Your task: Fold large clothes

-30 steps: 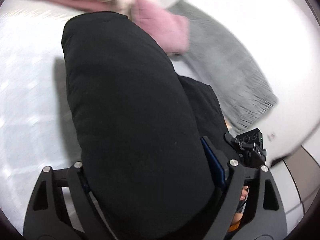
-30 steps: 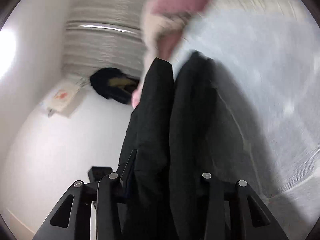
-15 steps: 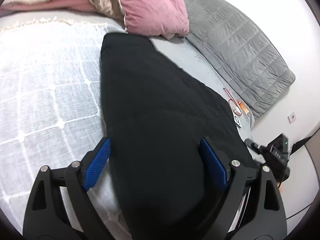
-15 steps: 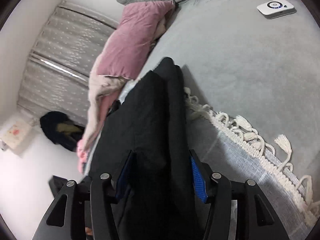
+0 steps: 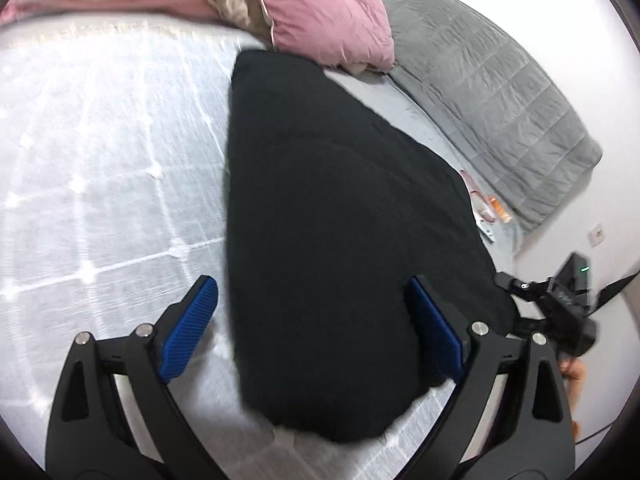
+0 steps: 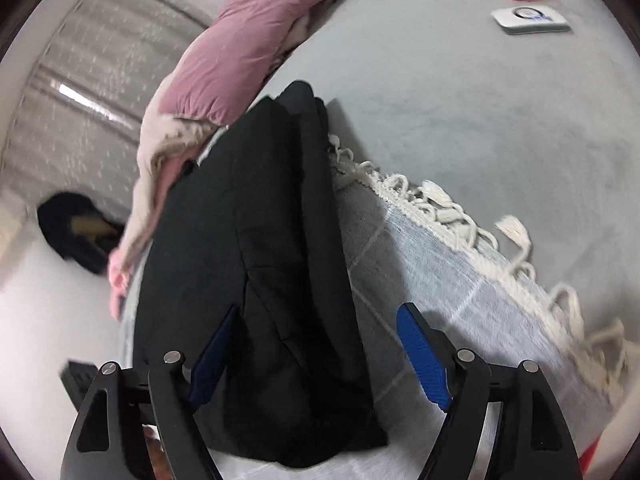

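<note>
A large black garment point(image 5: 336, 216) lies folded flat on a white grid-patterned throw point(image 5: 100, 168) on the bed. In the right wrist view the black garment point(image 6: 260, 264) shows as stacked layers with its near end between the fingers. My left gripper point(image 5: 312, 320) is open, its blue pads on either side of the garment's near end, not pinching it. My right gripper point(image 6: 316, 344) is open too, with the cloth lying loose between its pads.
A pink pillow point(image 5: 328, 24) and beige-pink bedding lie beyond the garment. A grey quilted blanket point(image 5: 492, 80) lies at the right. The throw's tasselled fringe point(image 6: 440, 208) borders the grey sheet, where a white device point(image 6: 532, 20) and red cable lie. A dark object point(image 6: 76, 232) is on the floor.
The garment hung lifted in both shut grippers a second ago. It now lies flat on the bed and both grippers have opened and let it go.
</note>
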The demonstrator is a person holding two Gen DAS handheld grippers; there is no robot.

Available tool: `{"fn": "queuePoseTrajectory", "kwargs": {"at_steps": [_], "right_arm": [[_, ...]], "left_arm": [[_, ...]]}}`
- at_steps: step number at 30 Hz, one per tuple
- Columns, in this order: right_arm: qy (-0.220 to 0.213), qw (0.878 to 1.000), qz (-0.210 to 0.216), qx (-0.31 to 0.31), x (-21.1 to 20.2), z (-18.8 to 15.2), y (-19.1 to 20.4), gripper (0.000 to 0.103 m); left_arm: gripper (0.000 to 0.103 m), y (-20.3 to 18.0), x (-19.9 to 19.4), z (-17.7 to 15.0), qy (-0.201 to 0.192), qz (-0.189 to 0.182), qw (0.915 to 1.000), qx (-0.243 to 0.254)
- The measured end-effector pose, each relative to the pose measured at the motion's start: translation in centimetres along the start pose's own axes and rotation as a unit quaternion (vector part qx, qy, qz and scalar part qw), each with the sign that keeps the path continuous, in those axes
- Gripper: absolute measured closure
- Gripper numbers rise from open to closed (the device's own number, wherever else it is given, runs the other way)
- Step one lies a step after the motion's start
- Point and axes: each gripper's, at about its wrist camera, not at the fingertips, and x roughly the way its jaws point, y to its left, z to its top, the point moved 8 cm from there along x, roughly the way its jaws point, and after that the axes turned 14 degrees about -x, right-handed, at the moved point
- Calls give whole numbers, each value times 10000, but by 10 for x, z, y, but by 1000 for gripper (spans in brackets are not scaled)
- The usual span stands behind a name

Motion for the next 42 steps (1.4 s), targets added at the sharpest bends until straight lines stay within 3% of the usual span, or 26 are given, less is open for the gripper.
{"fn": "queuePoseTrajectory", "kwargs": {"at_steps": [4, 7, 12, 16, 23, 42], "right_arm": [[-274, 9923, -915, -794, -42, -5, 28, 21], [-340, 9818, -1334, -1309, -59, -19, 56, 18], [-101, 9629, -1795, -2011, -73, -59, 89, 11], [-35, 9623, -2047, -1789, -79, -82, 85, 11], [-131, 9636, -2151, -1585, -89, -99, 76, 10], [-19, 9570, -2190, -1902, -80, -108, 94, 10]], "left_arm": [[6, -12, -36, -11, -473, 878, 9946, 296], [1, -20, -63, -26, -636, 1399, 9875, 338], [1, -24, -75, -63, -242, 1888, 9811, 336], [1, -23, -77, -91, -197, 2279, 9719, 561], [1, -23, -84, -123, -151, 2269, 9727, 461], [1, -25, -90, -118, -295, 2259, 9728, 426]]}}
